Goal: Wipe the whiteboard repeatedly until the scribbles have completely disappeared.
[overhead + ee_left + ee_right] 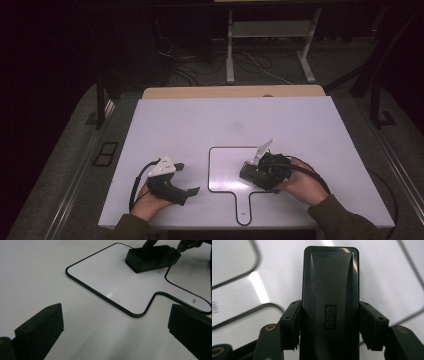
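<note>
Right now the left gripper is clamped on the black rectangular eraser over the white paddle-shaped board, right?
Wrong gripper. The right gripper is clamped on the black rectangular eraser over the white paddle-shaped board, as the right gripper view shows; the left gripper is open.

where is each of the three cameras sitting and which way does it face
High view: above the person's side, looking forward and down on the white table; both hands show.
Left gripper view: rides the open left hand-held gripper, facing the paddle-shaped whiteboard.
Right gripper view: looks along the right hand-held gripper, clamping a black eraser.
All share the eraser and whiteboard.
</note>
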A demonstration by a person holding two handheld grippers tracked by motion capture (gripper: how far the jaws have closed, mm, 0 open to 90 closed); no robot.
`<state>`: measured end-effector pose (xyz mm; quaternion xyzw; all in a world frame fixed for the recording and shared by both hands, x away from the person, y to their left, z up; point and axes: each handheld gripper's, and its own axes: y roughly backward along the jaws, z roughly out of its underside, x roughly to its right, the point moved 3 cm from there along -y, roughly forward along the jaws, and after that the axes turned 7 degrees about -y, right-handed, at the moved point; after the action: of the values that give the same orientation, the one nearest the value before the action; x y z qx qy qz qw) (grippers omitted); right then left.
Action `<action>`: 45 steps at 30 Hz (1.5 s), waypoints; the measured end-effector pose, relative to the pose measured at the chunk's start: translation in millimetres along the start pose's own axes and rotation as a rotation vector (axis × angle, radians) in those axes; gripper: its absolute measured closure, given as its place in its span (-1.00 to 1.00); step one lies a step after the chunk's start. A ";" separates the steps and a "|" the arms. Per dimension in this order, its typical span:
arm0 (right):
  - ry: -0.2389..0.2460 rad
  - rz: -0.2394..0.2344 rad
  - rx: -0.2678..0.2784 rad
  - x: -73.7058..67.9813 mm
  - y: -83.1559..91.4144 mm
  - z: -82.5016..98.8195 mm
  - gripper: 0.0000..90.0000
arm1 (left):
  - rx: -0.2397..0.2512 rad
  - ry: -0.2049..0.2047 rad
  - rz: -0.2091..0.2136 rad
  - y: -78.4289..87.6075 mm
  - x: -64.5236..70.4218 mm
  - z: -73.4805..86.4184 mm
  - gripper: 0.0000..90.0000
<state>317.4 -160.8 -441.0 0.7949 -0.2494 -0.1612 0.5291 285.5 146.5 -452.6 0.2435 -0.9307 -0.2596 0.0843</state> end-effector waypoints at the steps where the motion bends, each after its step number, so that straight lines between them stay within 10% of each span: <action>1: 0.011 -0.016 -0.003 -4.6 0.2 -0.1 -0.13 | -0.001 -0.001 0.000 0.2 -0.1 0.1 -1.00; 33: 0.032 -0.042 -0.034 -11.4 -0.1 -1.0 -0.13 | 0.007 0.000 -0.002 0.9 0.4 -0.4 -1.00; 45: -0.085 0.087 -0.035 31.7 -2.4 -5.0 -0.13 | 0.003 -0.005 0.001 -0.1 1.3 -0.4 -1.00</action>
<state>346.7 -174.2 -441.1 0.7663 -0.3030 -0.1761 0.5385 284.5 145.6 -452.2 0.2427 -0.9314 -0.2587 0.0817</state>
